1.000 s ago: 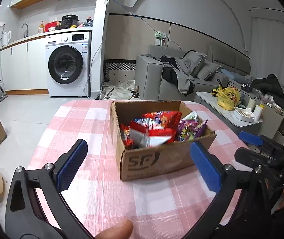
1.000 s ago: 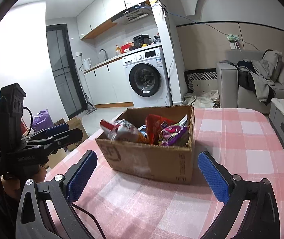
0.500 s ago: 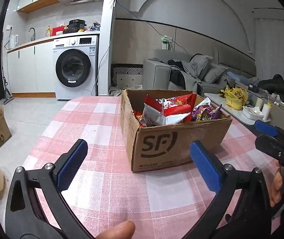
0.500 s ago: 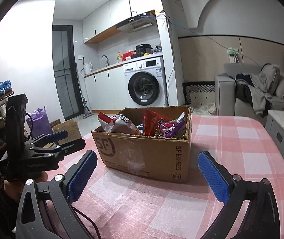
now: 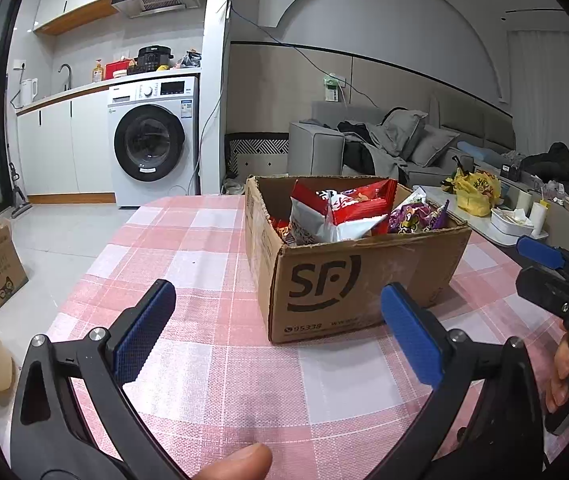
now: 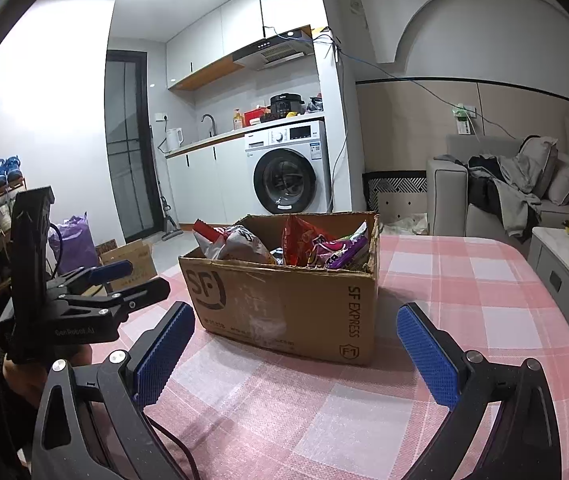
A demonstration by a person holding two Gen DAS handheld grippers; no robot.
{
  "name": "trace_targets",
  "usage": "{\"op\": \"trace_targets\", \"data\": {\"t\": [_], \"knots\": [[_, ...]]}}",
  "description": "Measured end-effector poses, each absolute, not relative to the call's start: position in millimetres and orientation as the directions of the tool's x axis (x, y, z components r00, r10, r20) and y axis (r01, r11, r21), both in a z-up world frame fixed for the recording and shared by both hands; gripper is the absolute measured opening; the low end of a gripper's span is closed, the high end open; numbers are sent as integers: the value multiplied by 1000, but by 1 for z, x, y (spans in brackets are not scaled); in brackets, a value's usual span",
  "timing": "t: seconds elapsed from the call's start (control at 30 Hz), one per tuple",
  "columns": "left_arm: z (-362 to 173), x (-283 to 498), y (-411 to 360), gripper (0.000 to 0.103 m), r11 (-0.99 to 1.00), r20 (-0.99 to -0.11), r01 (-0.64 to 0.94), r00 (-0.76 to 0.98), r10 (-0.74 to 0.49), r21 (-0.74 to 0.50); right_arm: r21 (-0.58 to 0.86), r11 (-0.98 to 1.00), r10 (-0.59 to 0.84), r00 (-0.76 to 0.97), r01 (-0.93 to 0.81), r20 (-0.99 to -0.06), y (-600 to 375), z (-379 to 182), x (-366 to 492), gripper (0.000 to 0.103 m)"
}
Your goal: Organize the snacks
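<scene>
Sitting on a pink-and-white checked table [image 5: 204, 264], a cardboard box [image 5: 348, 280] marked "SF" holds the snacks: a red-and-white bag [image 5: 340, 216] stands tallest near its middle, with a purple packet [image 5: 416, 216] beside it toward the sofa side. From the right wrist view the same box [image 6: 284, 304] shows its "SF EXPRESS" side, with a red bag [image 6: 300, 240] and the purple packet [image 6: 336, 254] poking above the rim. The left gripper [image 5: 280, 332] hangs low over the table just short of the box, its jaws spread wide and holding nothing (a fingertip [image 5: 236, 464] shows at the bottom edge). The right gripper [image 6: 296, 352] is likewise wide open and empty, aimed at the box's near corner, its blue pads [image 6: 164, 352] apart from the cardboard. Each view catches the other tool at its margin: the right gripper [image 5: 552, 276] at the left view's far right, held by a hand [image 5: 564, 372], and the left gripper [image 6: 112, 284] at the right view's left. A washer [image 5: 152, 140] stands behind.
</scene>
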State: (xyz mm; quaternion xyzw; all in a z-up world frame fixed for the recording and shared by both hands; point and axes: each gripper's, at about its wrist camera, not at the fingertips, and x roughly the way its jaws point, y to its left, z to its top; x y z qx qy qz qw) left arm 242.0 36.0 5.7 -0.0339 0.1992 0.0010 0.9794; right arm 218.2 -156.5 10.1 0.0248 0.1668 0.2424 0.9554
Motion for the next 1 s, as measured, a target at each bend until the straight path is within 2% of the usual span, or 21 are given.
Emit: {"op": "trace_targets", "data": {"t": [1.0], "knots": [[3,243,36,102,998,-385,-13,923,-14,-68,107,879,475,831,-465,-290,-153,9,215,103]]}}
